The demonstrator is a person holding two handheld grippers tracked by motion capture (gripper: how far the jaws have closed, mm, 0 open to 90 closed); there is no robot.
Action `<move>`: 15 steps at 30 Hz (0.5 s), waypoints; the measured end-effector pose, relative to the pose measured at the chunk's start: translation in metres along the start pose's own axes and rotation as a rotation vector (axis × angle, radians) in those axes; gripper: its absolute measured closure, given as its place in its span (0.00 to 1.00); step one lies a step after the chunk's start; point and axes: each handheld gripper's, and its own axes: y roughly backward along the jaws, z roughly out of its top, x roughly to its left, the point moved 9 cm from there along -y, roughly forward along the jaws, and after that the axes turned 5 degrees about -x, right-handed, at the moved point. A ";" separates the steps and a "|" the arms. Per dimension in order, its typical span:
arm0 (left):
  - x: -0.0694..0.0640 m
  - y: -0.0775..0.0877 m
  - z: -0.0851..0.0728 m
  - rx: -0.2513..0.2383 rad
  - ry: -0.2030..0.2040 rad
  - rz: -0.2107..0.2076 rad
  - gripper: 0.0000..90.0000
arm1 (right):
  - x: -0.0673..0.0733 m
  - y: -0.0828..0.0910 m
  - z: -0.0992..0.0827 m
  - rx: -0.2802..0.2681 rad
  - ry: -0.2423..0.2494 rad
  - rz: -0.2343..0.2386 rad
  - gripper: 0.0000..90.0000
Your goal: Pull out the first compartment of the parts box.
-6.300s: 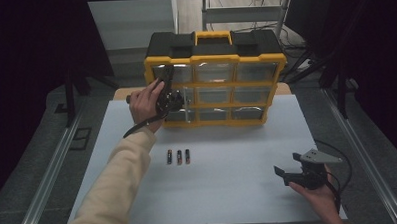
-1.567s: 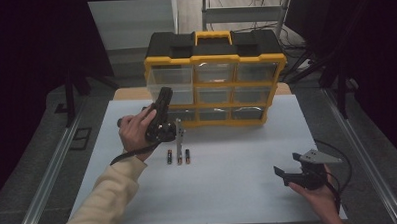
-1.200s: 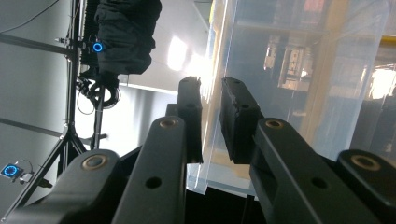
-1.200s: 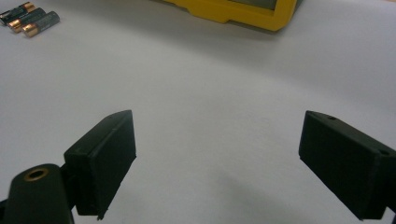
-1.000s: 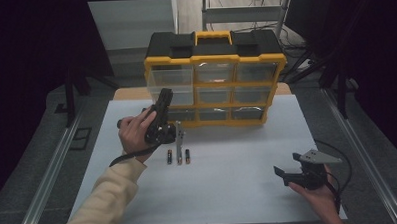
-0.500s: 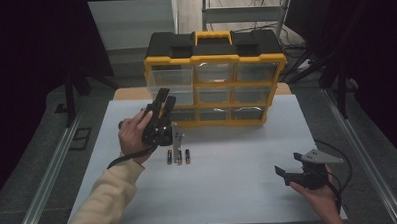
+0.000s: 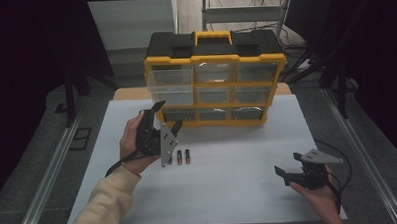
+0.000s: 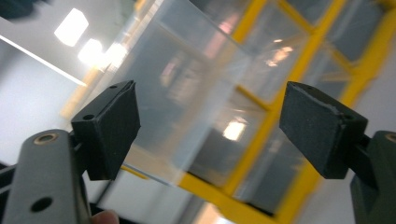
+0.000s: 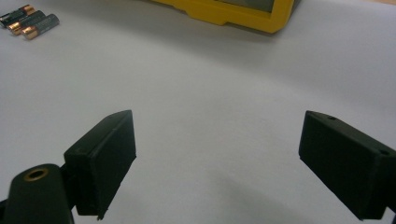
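Standing open: clear drawer, organizer.

Landmark: drawer cabinet, standing upright at the far middle of the table, drawer fronts toward the person.

- Clear drawer: top-left slot of the cabinet, pulled partway out toward the person.
- Batteries: lying side by side on the table, in front of the cabinet's left part, a little apart from its base.
- Left gripper: above the table, just in front of the cabinet's lower-left corner, below the pulled-out drawer; batteries just beside it on the near side.
- Right gripper: well in front of the cabinet, beyond its right end, near the table's near-right corner, far from the batteries.
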 end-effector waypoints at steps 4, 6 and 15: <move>-0.005 0.004 -0.005 0.009 0.142 -0.103 0.20 | 0.000 0.000 0.000 -0.001 -0.001 -0.001 0.13; -0.009 0.007 -0.008 0.017 0.201 -0.141 0.18 | 0.000 0.000 0.000 0.000 -0.001 -0.001 0.13; -0.027 0.010 -0.022 0.054 0.357 -0.294 0.13 | 0.001 0.000 0.000 -0.001 -0.002 0.001 0.13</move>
